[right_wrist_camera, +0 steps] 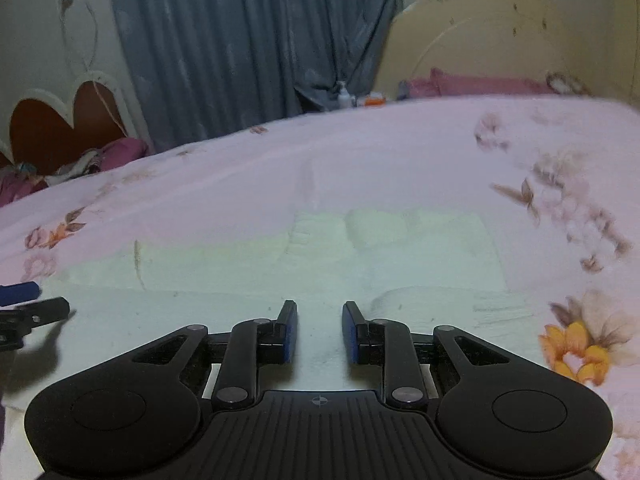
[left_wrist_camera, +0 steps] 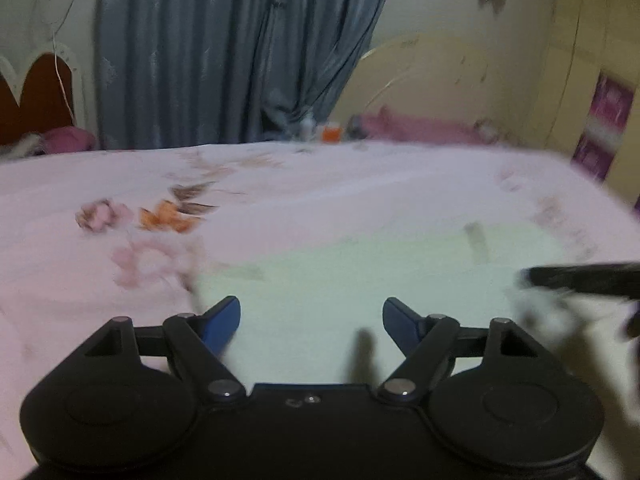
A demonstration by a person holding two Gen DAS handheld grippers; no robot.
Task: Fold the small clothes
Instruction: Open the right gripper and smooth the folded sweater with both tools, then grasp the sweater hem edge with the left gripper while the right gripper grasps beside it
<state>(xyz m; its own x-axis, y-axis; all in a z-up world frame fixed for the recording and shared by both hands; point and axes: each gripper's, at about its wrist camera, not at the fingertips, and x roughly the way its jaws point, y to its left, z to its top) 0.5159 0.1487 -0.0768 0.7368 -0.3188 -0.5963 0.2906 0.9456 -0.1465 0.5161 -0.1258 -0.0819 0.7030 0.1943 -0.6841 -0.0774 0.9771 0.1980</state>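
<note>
— What's in front of your left gripper [left_wrist_camera: 311,314]?
— A pale green garment [left_wrist_camera: 360,280], spread flat on the pink flowered bedsheet [left_wrist_camera: 120,200]. Your blue-tipped fingers [left_wrist_camera: 224,320] stand wide apart over it, holding nothing.
— And to your right?
— A blurred black gripper [left_wrist_camera: 580,280] reaches in over the garment's edge. A grey curtain [left_wrist_camera: 224,52] hangs behind the bed.

We look from low and close over the bed [left_wrist_camera: 120,280], both wrist views facing the grey curtain [left_wrist_camera: 224,52]. Each looks along its own fingers, and both share the pale garment [right_wrist_camera: 248,272], the curtain and the far cream headboard [right_wrist_camera: 500,36].
</note>
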